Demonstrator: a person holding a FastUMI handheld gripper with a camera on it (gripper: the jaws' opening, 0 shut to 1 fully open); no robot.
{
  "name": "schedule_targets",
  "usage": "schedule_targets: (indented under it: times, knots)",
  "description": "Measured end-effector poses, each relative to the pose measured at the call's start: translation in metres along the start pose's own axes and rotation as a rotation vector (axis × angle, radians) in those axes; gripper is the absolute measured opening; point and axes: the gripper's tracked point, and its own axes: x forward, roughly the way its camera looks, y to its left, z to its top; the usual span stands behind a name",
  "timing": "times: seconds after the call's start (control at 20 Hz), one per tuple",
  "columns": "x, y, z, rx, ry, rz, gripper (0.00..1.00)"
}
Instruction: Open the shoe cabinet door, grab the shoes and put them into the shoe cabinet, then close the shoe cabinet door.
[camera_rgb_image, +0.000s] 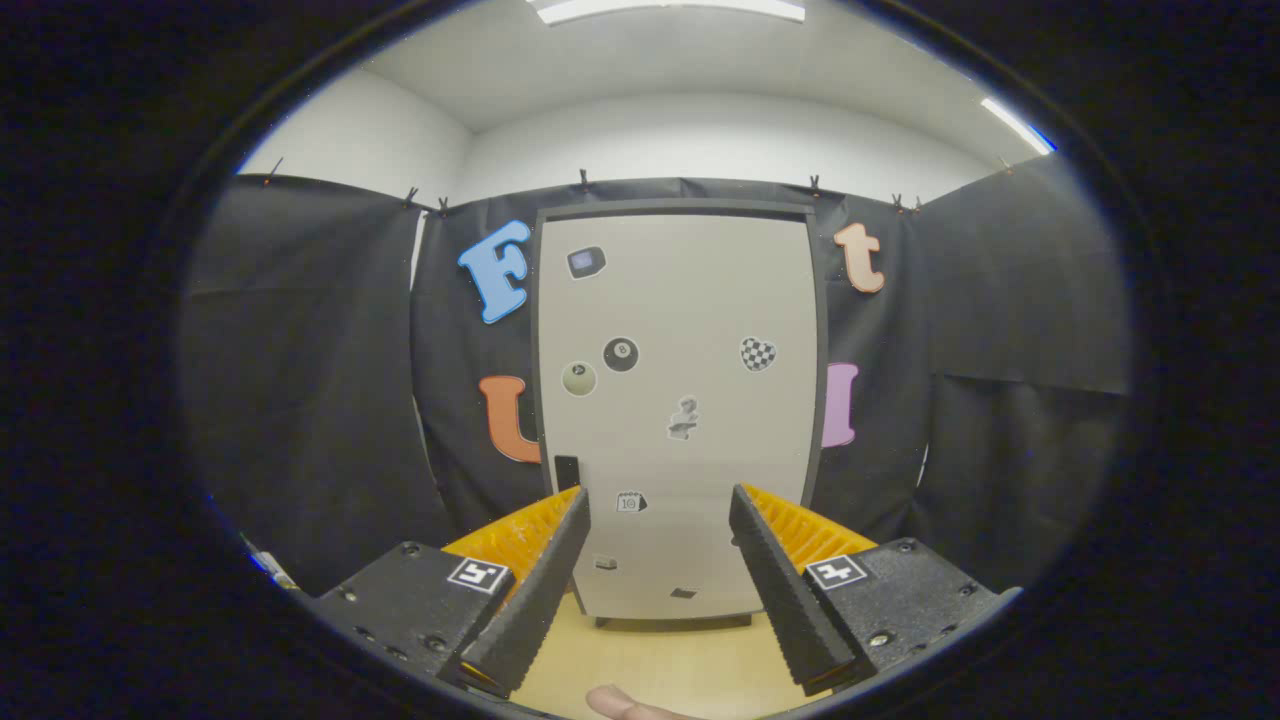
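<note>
Shoe cabinet (680, 410) stands tall and upright on the floor (660, 665), pale sticker-dotted door shut, facing us; our gripper (658, 510) gapes wide, empty.

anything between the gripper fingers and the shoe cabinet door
Bare wooden floor only, in the gripper view; the open hand-held gripper faces the closed shoe cabinet door.

Closed cabinet door (680, 400) beyond spread claw (660, 505)

The gripper camera rides low above the wooden floor (660, 660), looking level and forward between the gripper (660, 510) fingers (spread apart) at the shoe cabinet door (680, 400), near ahead.
</note>
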Motion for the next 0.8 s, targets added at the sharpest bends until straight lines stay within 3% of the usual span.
schedule_targets:
  times: [0.8]
  knots:
    - [0.0051, 0.0054, 0.0012, -0.024, -0.022, 0.019, 0.93]
